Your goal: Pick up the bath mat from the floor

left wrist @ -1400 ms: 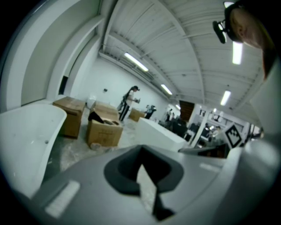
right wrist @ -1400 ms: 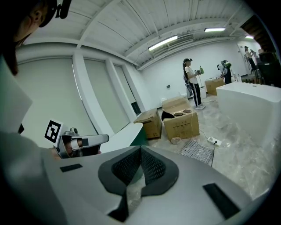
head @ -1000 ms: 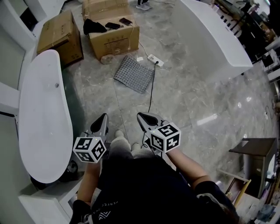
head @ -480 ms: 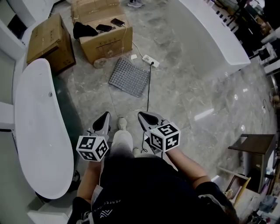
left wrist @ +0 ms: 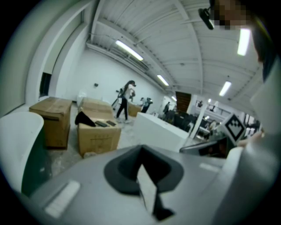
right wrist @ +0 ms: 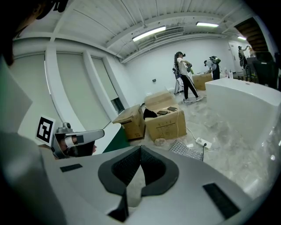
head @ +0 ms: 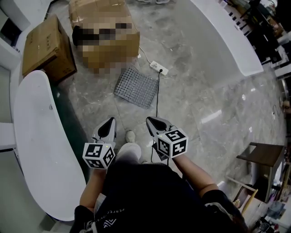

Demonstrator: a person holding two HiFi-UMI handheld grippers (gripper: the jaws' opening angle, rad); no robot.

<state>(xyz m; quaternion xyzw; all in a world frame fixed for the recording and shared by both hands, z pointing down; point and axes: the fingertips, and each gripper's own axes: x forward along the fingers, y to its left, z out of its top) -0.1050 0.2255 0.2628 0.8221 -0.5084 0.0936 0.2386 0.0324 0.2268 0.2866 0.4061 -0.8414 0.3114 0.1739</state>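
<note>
1. Left gripper [head: 108, 125] has its jaws pressed together with nothing between them. The right gripper [head: 153, 123] likewise shows its tips meeting on empty air, so neither holds anything.
2. Both are carried low in front of the person's body, side by side, pointing forward and somewhat down. This reads as an approach posture. The jaws are probably together because no grasp is due yet, and they will have to part before they can take an edge.
3. The bath mat [head: 136, 87], grey with a grid of holes, lies flat on the marble floor [head: 200, 100]. It is ahead of both grippers and well apart from them, set askew so one corner points roughly toward the person.
4. A white power strip [head: 160, 68] sits just beyond the mat's far right corner. Its black cable [head: 158, 98] runs down along the mat's right edge toward the person's shoe [head: 131, 136]; I cannot tell whether it touches the mat.
5. A cardboard box [head: 97, 7] stands near the mat's far edge, with a second box [head: 47, 48] further left. A long white bathtub [head: 38, 145] lines the left side, another white tub [head: 227, 36] the far right, and a dark side table [head: 261, 152] stands well off to the right.
6. Only the cable lies on the way in, and it could snag if the right edge is lifted. The near or left edge looks like the safer place to slip a jaw under.
</note>
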